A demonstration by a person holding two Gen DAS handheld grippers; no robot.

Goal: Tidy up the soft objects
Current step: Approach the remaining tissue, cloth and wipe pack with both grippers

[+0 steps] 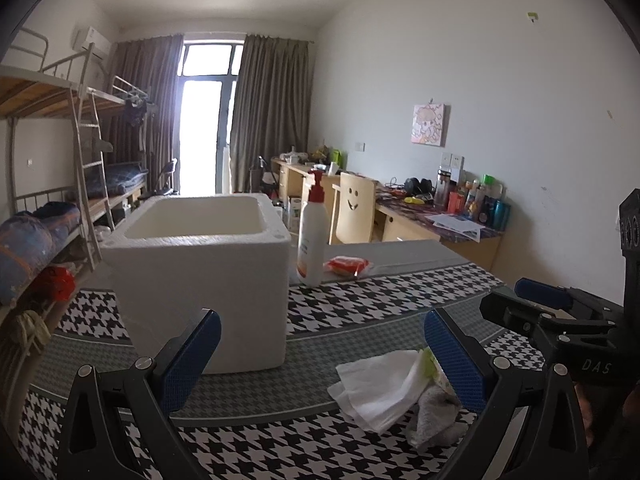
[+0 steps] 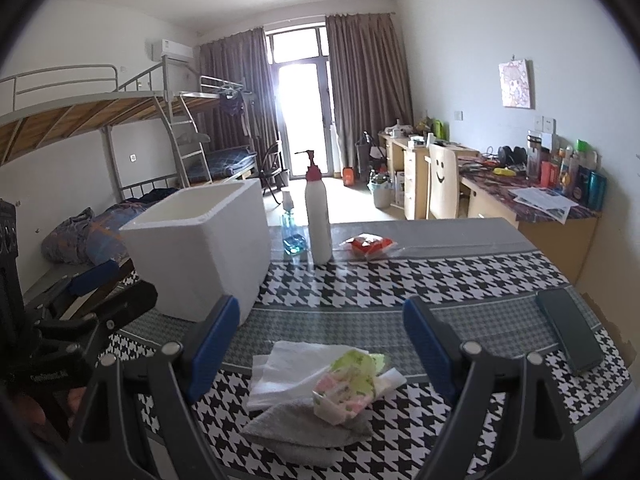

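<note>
Both claws spread over limp pile of white tissue, grey cloth and floral packet on houndstooth tabletop.
Left claw and right claw hold nothing; light and floppy, the pile looks best pinched at a bunched fold.

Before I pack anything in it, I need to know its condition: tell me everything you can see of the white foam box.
The white foam box looks like thick-walled expanded polystyrene, rectangular, lidless, its visible interior bare. It stands upright on the houndstooth tablecloth, beside the pump bottle; whether they touch is unclear. No fingers touch it.
</note>
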